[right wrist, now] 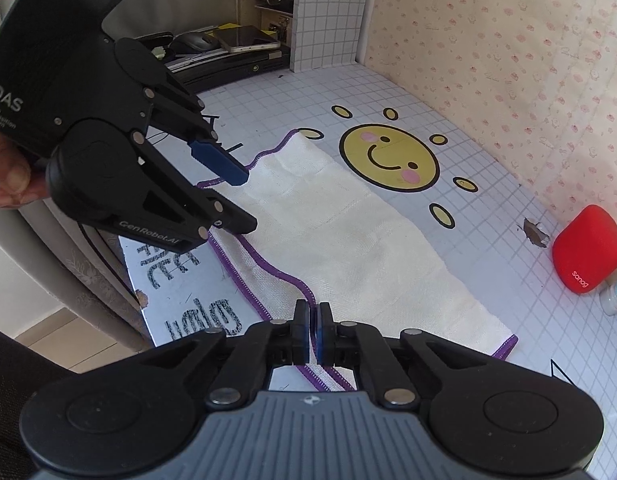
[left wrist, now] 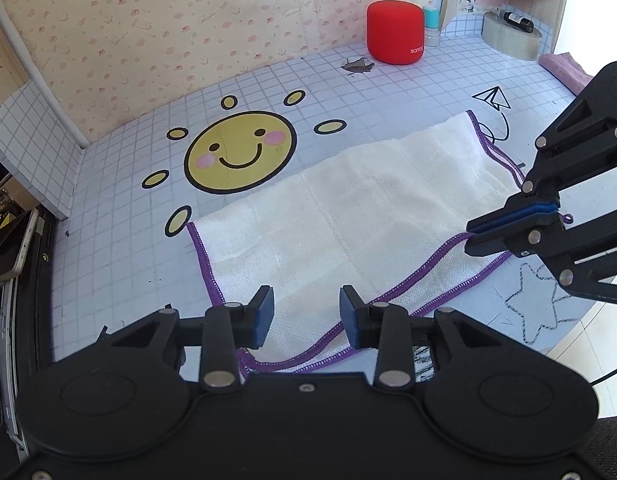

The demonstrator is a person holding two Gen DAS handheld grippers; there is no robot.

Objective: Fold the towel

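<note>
A cream towel with a purple hem lies folded into a long band on the gridded table cover, beside the printed sun; it also shows in the right wrist view. My left gripper stands open over the towel's near corner, with the cloth lying between its fingers and not pinched. From the right wrist view, the left gripper hovers with its fingers apart over the far hem. My right gripper is shut on the purple hem at the towel's other end. The left wrist view shows the right gripper pinching that edge.
A red speaker stands at the back by the wall, with a tape roll and a pink cloth to its right. A torn spot marks the cover. A phone lies past the partition. The table's curved edge runs close behind the towel.
</note>
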